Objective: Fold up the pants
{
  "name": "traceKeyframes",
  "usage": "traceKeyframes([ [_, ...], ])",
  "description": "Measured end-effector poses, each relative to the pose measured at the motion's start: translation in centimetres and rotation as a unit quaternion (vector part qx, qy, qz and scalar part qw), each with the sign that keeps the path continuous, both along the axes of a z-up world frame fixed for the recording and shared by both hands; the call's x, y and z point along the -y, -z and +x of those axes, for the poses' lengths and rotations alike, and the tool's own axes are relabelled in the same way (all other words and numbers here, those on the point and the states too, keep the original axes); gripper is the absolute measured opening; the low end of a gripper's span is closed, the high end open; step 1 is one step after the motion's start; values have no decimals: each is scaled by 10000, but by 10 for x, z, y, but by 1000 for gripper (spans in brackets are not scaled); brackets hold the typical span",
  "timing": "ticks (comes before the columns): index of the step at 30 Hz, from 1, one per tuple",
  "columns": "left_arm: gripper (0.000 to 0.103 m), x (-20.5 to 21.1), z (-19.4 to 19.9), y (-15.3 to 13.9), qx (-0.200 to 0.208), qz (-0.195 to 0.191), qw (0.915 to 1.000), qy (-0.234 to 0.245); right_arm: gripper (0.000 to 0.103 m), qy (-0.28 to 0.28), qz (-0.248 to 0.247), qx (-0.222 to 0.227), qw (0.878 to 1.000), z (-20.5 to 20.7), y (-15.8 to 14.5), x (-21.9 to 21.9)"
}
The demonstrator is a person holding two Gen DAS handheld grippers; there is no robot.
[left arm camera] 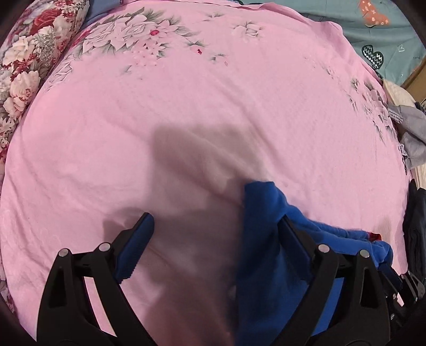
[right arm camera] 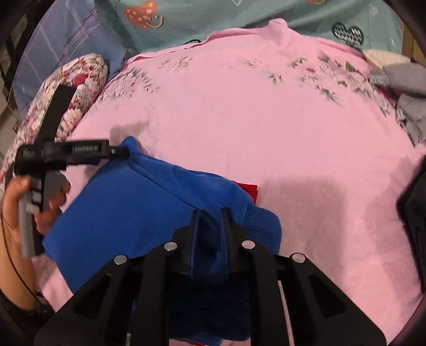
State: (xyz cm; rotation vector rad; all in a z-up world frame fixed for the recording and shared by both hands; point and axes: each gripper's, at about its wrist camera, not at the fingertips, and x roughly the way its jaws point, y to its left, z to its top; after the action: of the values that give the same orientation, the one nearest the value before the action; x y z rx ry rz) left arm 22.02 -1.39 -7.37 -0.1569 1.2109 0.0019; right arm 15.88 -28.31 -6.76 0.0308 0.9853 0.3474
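The blue pants (right arm camera: 127, 207) lie bunched on the pink floral bedspread (right arm camera: 239, 127), with a ribbed cuff (right arm camera: 262, 229) and a red patch (right arm camera: 247, 189) showing. My right gripper (right arm camera: 210, 213) is shut on a fold of the blue fabric near the cuff. My left gripper (left arm camera: 215, 221) is open wide; the pants (left arm camera: 263, 226) drape over its right finger (left arm camera: 293, 237), while its left finger (left arm camera: 138, 234) is bare above the bedspread (left arm camera: 213, 106). In the right wrist view the left gripper (right arm camera: 117, 150) sits at the pants' far left corner.
A red floral pillow (left arm camera: 29, 69) lies at the left of the bed. Grey clothes (left arm camera: 412, 133) and dark clothes (left arm camera: 415, 229) are piled at the right edge. A teal sheet with hearts (right arm camera: 213, 18) lies beyond the bedspread.
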Motion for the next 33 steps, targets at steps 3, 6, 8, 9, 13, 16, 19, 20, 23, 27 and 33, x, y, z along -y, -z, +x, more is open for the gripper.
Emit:
traceKeyframes([
  [3,93,-3,-11,-14,159,240,9996,-3,19,-71,-179,77,9998,-5,-7,-8],
  [6,92,-17,-37,-46,586,-32,9981,-209,28,-114,274,193,9994,-13,-24,-3],
  [8,93,-15,-53,-55,641,-247,9976,-80,29,-158,747,341,9965,-15,-38,3],
  [9,93,-11,-57,-55,634,-319,9975,-13,30,-153,918,358,9950,-13,-40,4],
  [13,94,17,-58,-29,369,-248,9985,315,32,35,1311,12,9914,9,-27,7],
  [16,95,15,-52,-2,242,67,9996,83,28,649,1409,-337,9873,28,-4,29],
  [19,95,5,-57,-5,218,-120,9997,-10,7,1189,1593,-445,9790,25,4,53],
  [20,94,3,-59,-9,216,-64,9997,-9,8,1109,1626,-429,9795,20,1,52],
  [23,94,-6,-76,-23,330,-191,9993,-68,18,925,1560,-26,9834,-2,-23,44],
  [27,94,-12,-109,-30,411,-256,9988,70,31,418,1720,-141,9841,-30,-30,29],
  [33,97,-21,-122,-3,74,-49,9999,-73,35,373,1517,-320,9872,-51,-9,41],
])
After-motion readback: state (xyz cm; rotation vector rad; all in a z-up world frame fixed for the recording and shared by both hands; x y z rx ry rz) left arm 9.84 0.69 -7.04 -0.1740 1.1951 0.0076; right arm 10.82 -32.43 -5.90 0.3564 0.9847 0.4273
